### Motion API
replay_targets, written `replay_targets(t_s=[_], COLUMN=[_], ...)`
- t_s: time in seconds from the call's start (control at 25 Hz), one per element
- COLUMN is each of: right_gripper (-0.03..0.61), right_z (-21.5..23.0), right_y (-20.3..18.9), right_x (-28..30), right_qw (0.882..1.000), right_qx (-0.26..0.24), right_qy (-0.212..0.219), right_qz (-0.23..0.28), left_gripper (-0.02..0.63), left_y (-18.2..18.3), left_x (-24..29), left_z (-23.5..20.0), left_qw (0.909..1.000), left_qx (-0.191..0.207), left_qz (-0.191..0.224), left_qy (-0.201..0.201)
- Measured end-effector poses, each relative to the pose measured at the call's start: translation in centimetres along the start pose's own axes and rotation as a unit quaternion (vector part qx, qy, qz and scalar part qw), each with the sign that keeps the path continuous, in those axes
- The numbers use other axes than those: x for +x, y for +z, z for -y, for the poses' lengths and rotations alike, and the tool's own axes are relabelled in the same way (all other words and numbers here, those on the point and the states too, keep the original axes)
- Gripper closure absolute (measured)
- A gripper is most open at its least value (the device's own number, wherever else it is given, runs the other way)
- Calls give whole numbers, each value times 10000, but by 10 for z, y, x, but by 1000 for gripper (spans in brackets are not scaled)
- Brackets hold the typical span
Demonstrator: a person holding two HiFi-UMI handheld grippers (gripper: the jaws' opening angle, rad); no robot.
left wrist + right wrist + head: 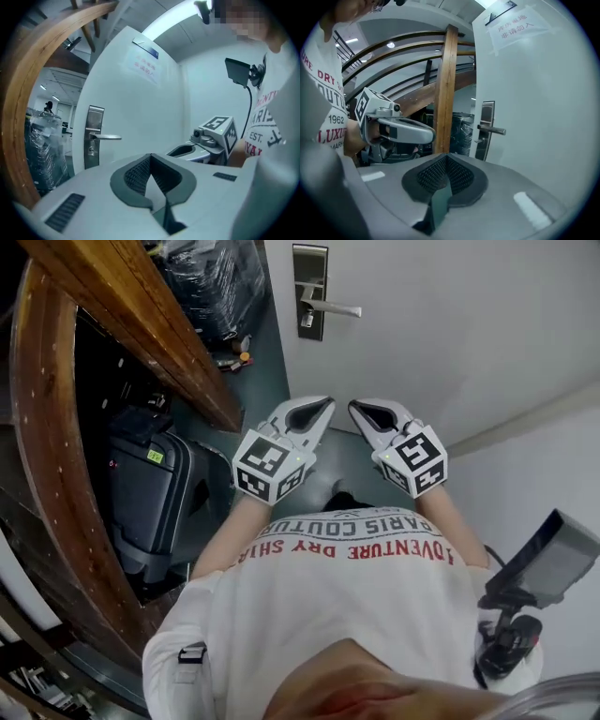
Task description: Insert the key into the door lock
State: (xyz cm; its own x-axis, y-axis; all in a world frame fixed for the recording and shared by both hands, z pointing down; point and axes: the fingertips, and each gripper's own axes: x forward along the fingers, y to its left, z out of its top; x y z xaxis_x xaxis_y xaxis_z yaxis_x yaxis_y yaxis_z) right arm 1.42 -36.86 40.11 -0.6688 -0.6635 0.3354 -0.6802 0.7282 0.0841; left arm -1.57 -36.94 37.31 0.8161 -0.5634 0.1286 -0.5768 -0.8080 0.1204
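Observation:
A white door carries a metal lock plate (309,292) with a lever handle (336,307); the plate also shows in the left gripper view (93,136) and the right gripper view (486,129). Both grippers hang side by side in front of the person's chest, well short of the door. My left gripper (323,407) is shut, its ridged pads (140,173) pressed together with nothing between them. My right gripper (361,409) is shut too, pads (454,176) meeting and nothing held. No key shows in any view.
A curved wooden banister (56,474) runs down the left, with a black suitcase (150,493) behind it. A plastic-wrapped bundle (211,277) stands left of the door. A paper notice (143,65) is stuck high on the door. A device on a mount (548,563) sits at the person's right.

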Motion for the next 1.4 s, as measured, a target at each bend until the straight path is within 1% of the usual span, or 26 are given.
replay_targets(t_s=[0.08,0.16,0.32,0.44,0.56,0.72,0.8,0.88,0.96,1.04,1.2,1.4], right_gripper=[577,577,577,575,575,575,575,575,576,576,577,577], right_z=[-30,-52,-90,-123,-160,-222,-251,-277,-301,-319,-344,-370], right_y=[-1,3,11,3,-24,-84,-108,-119,-119,-115,-109,-111], right_x=[-13,-27,-60,-103,-165,-259,-306,-347,-381,-409,-456,-486], right_qw=[9998,9996,9991,9991,9997,9998,9994,9992,9995,9995,9987,9984], right_qx=[19,-81,-209,-226,-64,189,336,363,307,319,445,435], right_qy=[180,270,365,346,226,39,-7,24,32,1,-16,24], right_qz=[-48,-46,55,64,77,-48,-125,-140,-76,40,254,365], left_gripper=[612,612,612,612,612,612,612,612,612,612,612,612], left_y=[-6,-5,2,-3,-26,-70,-86,-91,-90,-87,-82,-82], left_x=[-21,-41,-75,-98,-115,-142,-158,-173,-190,-206,-229,-244], left_z=[27,47,78,123,194,310,366,412,449,478,522,564], left_qw=[9997,9994,9995,9998,9997,9985,9972,9967,9971,9972,9980,9980], left_qx=[99,156,216,110,83,-127,-204,-242,-283,-294,-138,-64], left_qz=[-188,-272,-209,-152,-192,-315,-414,-448,-402,-402,-435,-431], left_qy=[-110,-108,93,68,-93,-436,-594,-625,-587,-558,-443,-467])
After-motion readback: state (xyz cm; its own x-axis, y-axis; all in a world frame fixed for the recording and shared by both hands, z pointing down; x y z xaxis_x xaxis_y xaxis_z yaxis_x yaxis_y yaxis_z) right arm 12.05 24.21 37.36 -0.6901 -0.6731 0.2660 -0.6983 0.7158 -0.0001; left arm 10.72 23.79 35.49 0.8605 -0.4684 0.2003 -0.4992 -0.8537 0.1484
